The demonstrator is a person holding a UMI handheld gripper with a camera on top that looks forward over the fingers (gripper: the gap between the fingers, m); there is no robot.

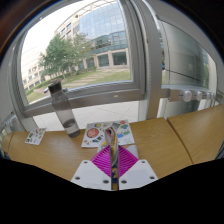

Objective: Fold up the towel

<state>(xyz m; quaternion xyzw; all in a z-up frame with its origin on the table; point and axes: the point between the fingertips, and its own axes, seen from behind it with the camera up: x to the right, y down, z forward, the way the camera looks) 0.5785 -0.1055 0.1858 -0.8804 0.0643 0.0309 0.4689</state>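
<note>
Presently, item one: the gripper (113, 170) is pointing forward over a wooden table (160, 140), its two white fingers (92, 176) sitting close together with only a narrow gap between the purple pads (112, 160). A thin strip of purple material is showing in that gap; whether it is cloth being pinched or just the pads themselves cannot be told.

Item two: the towel (108, 134) is lying flat on the table just ahead of the fingertips. Its long axis is running crosswise to the fingers, from side to side. It is showing as a pale patterned cloth with pink and reddish patches and a bluish area toward its right end; finer detail is too small to make out.

Item three: a tall grey cylindrical container (65, 110) is standing upright beyond the towel, to its left, near the window sill. A small paper (34, 137) is lying farther left on the table.

Item four: a large window (85, 50) is filling the background, showing trees and a building outside.
</note>
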